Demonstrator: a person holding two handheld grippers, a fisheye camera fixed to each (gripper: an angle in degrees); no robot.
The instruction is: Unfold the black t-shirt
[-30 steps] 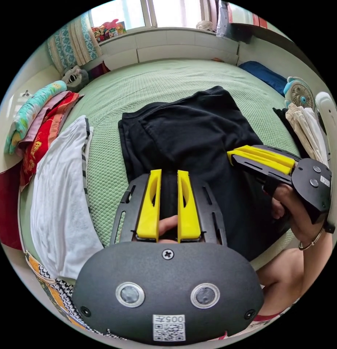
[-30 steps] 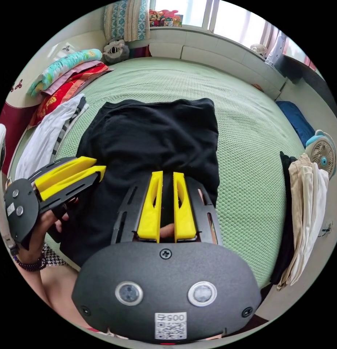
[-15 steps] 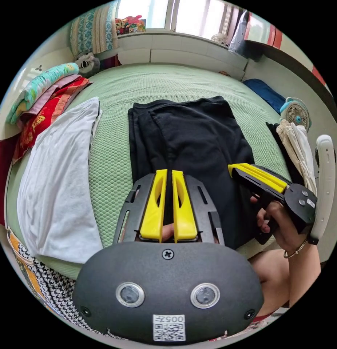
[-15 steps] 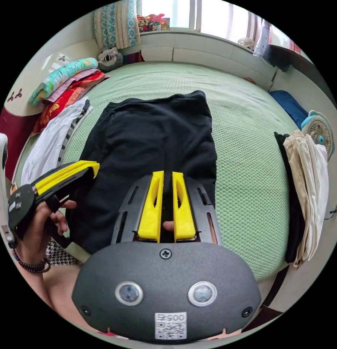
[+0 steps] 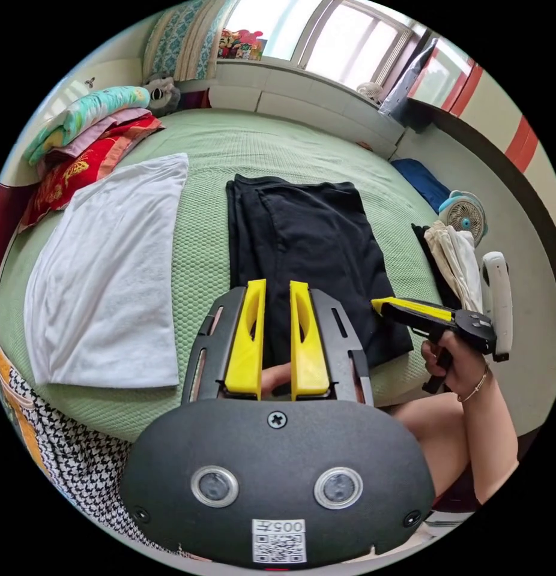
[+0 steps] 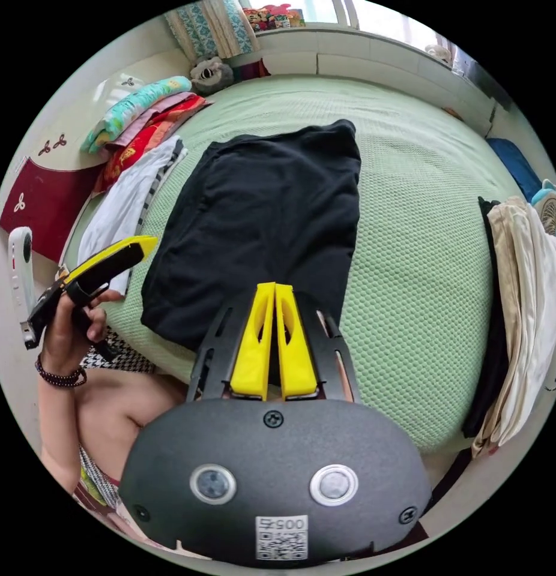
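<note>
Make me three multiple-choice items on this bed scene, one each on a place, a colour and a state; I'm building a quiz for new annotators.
1. Where does the black t-shirt lie?
A. In the middle of the green bed cover
B. On the window sill
C. On the floor

2. What colour is the folded cloth beside the t-shirt, on the pillow side?
A. Blue
B. White
C. Brown

3. How is the t-shirt now?
A. Spread out fully flat
B. Hanging from both grippers
C. Folded, with neither gripper gripping it

Answers:
1 A: the cover shows on every side of it.
2 B: it is plain white.
3 C: it is a neat oblong; the left gripper and the right gripper are both above its near edge, with no cloth between their jaws.
</note>
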